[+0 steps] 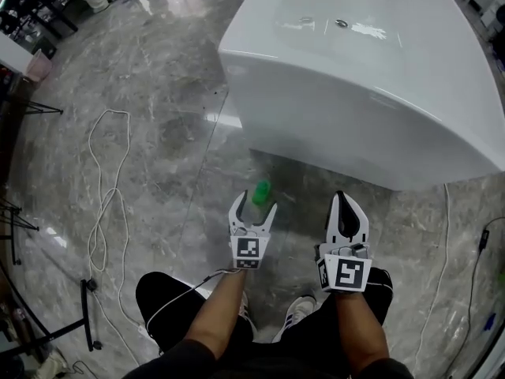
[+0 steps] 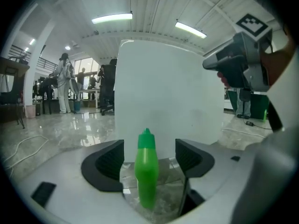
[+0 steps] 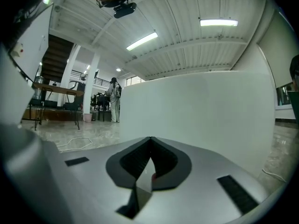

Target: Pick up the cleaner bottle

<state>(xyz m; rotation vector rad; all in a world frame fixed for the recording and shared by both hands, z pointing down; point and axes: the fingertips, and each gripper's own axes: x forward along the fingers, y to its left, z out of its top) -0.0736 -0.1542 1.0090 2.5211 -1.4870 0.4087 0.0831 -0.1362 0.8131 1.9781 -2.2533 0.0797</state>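
The green cleaner bottle (image 1: pixel 260 192) stands upright on the marble floor, close in front of the white bathtub (image 1: pixel 379 77). My left gripper (image 1: pixel 252 209) is open and low over the floor. In the left gripper view the green cleaner bottle (image 2: pixel 146 167) stands between the spread jaws, with a gap on each side, so neither pad touches it. My right gripper (image 1: pixel 348 212) hovers to the right of the bottle with its jaws together and nothing in them. In the right gripper view my right gripper (image 3: pixel 150 160) faces the tub's white side.
A white cable (image 1: pixel 106 204) loops over the floor at the left, near a black stand foot (image 1: pixel 88 310). Another cable (image 1: pixel 442 275) runs along the floor at the right. The person's legs and shoes (image 1: pixel 296 314) are below the grippers. People stand far off in the left gripper view.
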